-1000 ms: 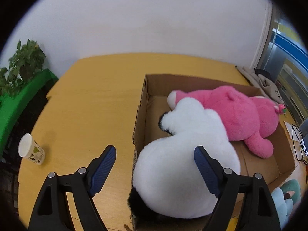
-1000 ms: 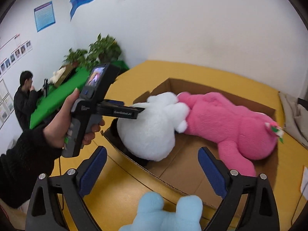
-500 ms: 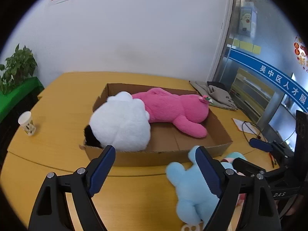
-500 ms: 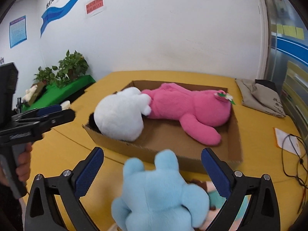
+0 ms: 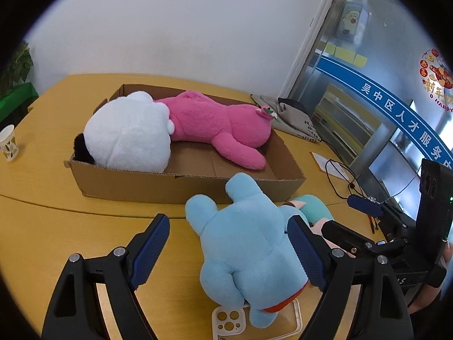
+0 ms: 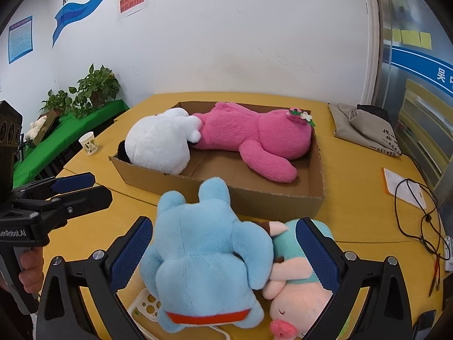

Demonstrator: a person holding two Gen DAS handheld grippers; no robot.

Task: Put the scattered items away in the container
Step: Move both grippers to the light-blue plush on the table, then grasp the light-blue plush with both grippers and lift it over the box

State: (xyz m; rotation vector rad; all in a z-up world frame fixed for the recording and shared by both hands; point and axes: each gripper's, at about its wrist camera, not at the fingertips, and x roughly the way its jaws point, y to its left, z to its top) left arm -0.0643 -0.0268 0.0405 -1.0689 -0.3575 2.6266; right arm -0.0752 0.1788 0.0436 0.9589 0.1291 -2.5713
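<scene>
The left gripper [image 6: 74,189] reads "enRobot.AI"; a blue wall band [image 5: 402,119] carries Chinese characters. On the yellow table [image 5: 51,221], both grippers gape empty, the right gripper [image 6: 225,252] straddling the blue plush [image 6: 203,249] lying before the box [image 6: 254,201].

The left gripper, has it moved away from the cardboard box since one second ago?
Yes. The left gripper was open right over the white plush in the cardboard box; now it has pulled back, open above the blue plush on the table.
</scene>
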